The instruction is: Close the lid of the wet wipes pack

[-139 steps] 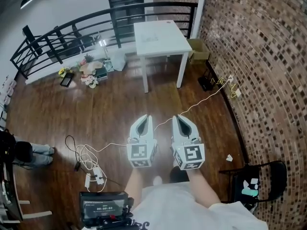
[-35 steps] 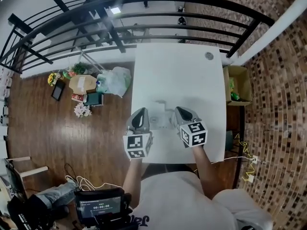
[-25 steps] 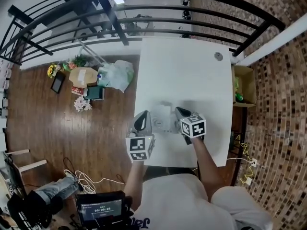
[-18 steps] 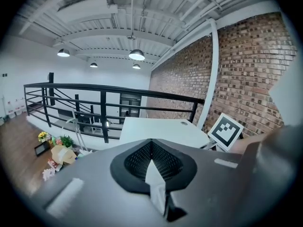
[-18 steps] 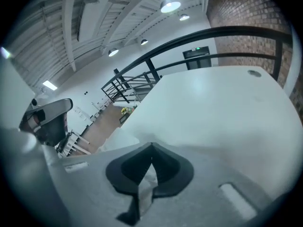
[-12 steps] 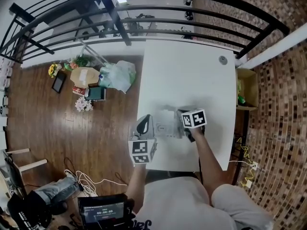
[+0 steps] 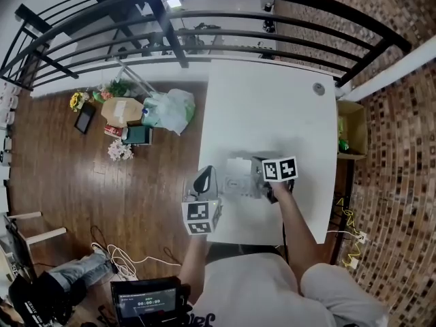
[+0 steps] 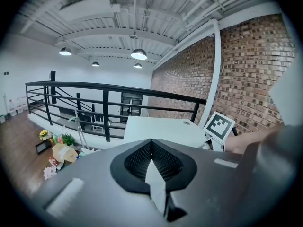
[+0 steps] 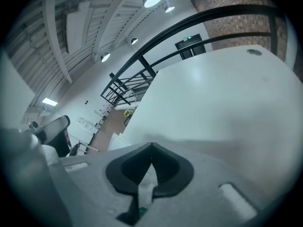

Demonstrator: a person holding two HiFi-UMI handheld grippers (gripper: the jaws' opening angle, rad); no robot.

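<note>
The white wet wipes pack [image 7: 236, 180] lies near the front edge of the white table [image 7: 272, 114]. Whether its lid is up or down is too small to tell. My left gripper [image 7: 206, 172] is shut and sits just left of the pack, at the table's left edge. My right gripper [image 7: 255, 174] is shut and turned sideways, its tips at the pack's right end. In the left gripper view the shut jaws [image 8: 152, 145] face the table [image 8: 161, 126] and the right gripper's marker cube [image 8: 219, 126]. In the right gripper view the jaws [image 9: 151, 149] point across the tabletop [image 9: 213, 98].
A black railing [image 7: 225, 43] runs behind the table, with a brick wall [image 7: 402, 148] to the right. Bags, a box and flowers [image 7: 136, 114] lie on the wooden floor at left. A small round thing [image 7: 319, 88] sits at the table's far right corner.
The person has walked up to the table. Over the last second the right gripper swung left and turned onto the pack's right end; the left gripper stayed beside the pack.
</note>
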